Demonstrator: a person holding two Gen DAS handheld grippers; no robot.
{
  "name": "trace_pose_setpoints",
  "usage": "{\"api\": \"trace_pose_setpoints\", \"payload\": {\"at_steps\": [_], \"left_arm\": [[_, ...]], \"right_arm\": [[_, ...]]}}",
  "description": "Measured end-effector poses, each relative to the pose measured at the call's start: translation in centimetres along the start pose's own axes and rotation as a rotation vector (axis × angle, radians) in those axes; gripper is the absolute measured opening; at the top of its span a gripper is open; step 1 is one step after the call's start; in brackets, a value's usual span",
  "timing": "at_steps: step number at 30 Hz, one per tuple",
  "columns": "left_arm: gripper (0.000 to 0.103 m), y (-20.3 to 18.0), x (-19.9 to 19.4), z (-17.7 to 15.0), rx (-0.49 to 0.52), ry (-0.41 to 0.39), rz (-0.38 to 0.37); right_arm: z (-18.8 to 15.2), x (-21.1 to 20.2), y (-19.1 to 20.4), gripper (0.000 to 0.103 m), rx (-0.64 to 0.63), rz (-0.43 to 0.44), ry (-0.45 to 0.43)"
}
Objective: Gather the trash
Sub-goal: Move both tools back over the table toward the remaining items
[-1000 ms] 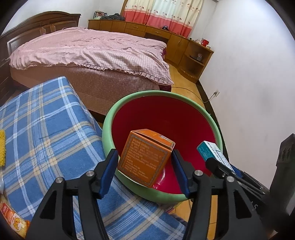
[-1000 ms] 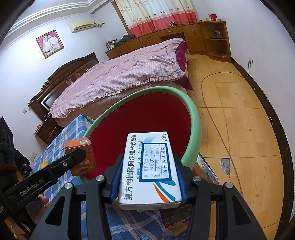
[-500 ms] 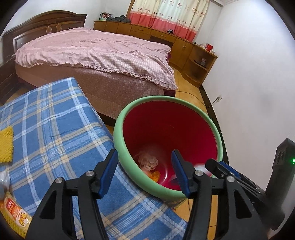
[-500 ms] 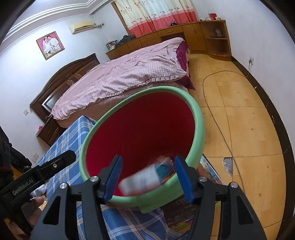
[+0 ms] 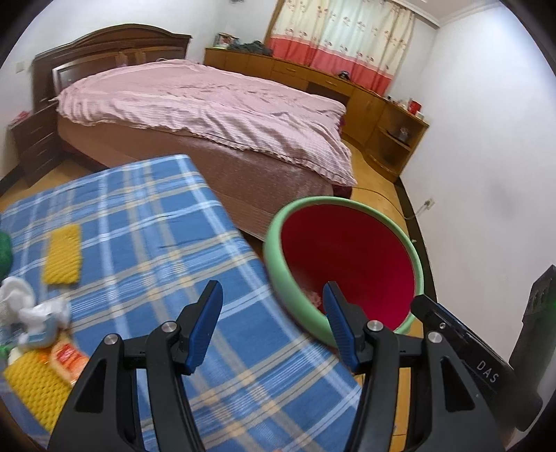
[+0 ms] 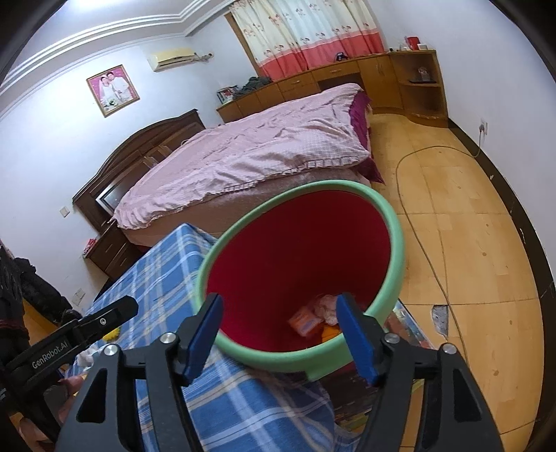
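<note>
Holding both tools spread and empty, you are keeping your left gripper (image 5: 271, 323) above the blue plaid cloth (image 5: 146, 229) beside the green-rimmed red bin (image 6: 394, 243) while your right gripper (image 6: 279, 330) is hovering at its rim, over an orange packet (image 6: 304, 320) and crumpled tissue (image 6: 326, 306) lying at the bottom.

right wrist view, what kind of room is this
A home bedroom, most likely: a large bed with a pink checked cover and dark wooden headboard, a framed portrait photo on the wall, and wooden cabinets under floral curtains.
</note>
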State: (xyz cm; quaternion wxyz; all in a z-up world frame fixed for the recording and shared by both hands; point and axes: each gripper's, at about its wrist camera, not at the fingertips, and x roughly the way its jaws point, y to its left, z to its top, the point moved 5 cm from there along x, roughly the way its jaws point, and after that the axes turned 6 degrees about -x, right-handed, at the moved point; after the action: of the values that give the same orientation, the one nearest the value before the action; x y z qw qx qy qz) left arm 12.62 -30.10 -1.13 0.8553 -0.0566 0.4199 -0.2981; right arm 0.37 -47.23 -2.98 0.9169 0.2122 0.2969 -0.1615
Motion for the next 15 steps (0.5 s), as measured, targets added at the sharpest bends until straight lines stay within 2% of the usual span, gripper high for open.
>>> {"api": "trace_pose_setpoints", "payload": {"at_steps": [10, 15], "left_arm": [[0.06, 4.8, -5.9, 0.0, -0.088, -0.079, 0.083], [0.06, 7.3, -8.9, 0.0, -0.116, -0.123, 0.15]], "right_arm": [[-0.7, -1.4, 4.7, 0.08, -0.052, 0.064, 0.005], [-1.3, -1.9, 7.4, 0.081, -0.08, 0.106, 0.014]]}}
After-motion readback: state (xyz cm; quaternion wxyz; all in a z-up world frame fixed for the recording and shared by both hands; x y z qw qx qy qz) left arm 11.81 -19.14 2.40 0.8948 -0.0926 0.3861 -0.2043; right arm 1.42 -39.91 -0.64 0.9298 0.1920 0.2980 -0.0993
